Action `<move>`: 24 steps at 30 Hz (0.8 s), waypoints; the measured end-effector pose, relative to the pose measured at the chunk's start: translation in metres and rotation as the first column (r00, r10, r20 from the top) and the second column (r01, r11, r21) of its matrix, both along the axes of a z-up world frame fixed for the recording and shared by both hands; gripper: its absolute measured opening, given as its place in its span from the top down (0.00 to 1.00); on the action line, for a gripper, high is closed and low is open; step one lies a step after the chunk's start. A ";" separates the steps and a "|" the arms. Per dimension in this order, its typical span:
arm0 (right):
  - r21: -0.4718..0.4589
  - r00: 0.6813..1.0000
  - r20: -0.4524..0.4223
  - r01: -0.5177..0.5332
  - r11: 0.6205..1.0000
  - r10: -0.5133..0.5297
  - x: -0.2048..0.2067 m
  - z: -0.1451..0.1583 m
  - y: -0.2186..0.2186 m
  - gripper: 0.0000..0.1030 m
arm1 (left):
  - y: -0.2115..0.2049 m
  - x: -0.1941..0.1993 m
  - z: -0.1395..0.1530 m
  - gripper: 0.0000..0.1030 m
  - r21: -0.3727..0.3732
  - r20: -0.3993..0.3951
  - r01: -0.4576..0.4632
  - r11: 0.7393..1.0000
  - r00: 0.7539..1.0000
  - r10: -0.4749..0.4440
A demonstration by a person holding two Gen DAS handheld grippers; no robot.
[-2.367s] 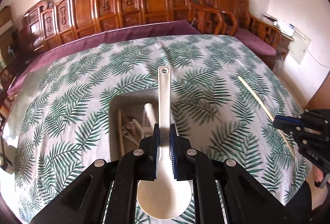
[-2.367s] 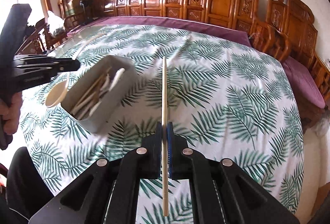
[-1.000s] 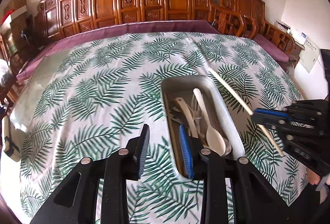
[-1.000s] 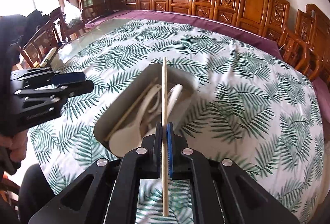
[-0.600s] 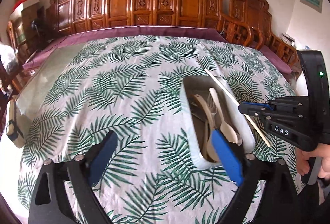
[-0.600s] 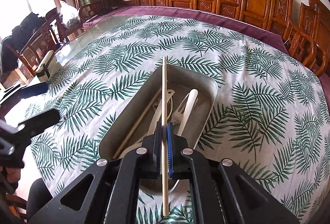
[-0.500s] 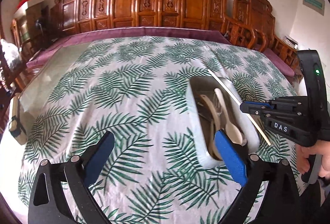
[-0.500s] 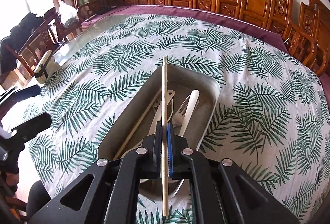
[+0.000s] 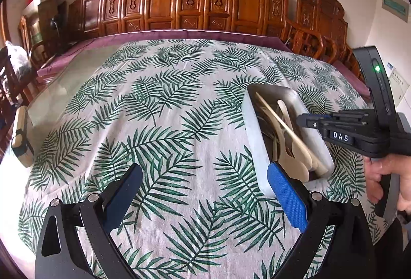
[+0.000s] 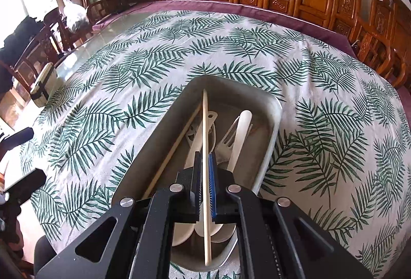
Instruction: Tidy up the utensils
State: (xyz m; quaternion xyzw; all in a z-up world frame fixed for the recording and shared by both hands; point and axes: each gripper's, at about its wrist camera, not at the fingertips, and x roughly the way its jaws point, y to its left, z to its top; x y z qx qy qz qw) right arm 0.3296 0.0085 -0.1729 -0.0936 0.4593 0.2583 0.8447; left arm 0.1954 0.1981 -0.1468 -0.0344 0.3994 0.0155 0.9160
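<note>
Right wrist view looks straight down the chopstick (image 10: 205, 140), which the right tongs (image 10: 204, 176) pinch near its rear third, its length lined up with the long axis of the metal tray (image 10: 267, 147) and hanging just over the contents. To finish this well, I would lower the front tip first until it meets the pile, keep the stick parallel to the tray's long walls so neither end catches the rim, and only then let the pads part; dropped from height, a thin stick could bounce or roll out over the low edge. Its rear end juts back past the near wall, so a small push forward before release seems wise.

Inside the tray lie a second chopstick (image 10: 172, 153) along the left wall, a pale fork (image 10: 227, 141), a white handle (image 10: 241, 132) beside it, and cream spoon bowls (image 10: 182, 232) bunched at the near end, partly hidden by the tongs.

From the left wrist view, the left tongs (image 9: 205, 191) are spread wide and hold nothing, hovering over the leaf-print tabletop (image 9: 164, 109) just beside the tray (image 9: 253, 135), well clear of the drop.
</note>
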 end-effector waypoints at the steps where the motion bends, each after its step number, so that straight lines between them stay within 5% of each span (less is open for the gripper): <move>1: 0.003 1.000 0.002 0.008 1.000 -0.008 -0.001 0.001 -0.004 0.79 | -0.003 -0.001 0.001 0.09 0.002 0.003 0.005 1.000 1.000 -0.005; 15: 0.098 0.987 0.137 0.076 0.992 -0.089 -0.073 0.069 -0.098 0.78 | -0.075 -0.027 0.038 0.08 -0.006 0.063 0.083 0.997 0.995 -0.082; 24: 0.159 0.948 0.241 0.174 0.972 -0.209 -0.128 0.110 -0.172 0.38 | -0.120 -0.050 0.074 0.07 0.019 0.126 0.077 0.997 0.989 -0.079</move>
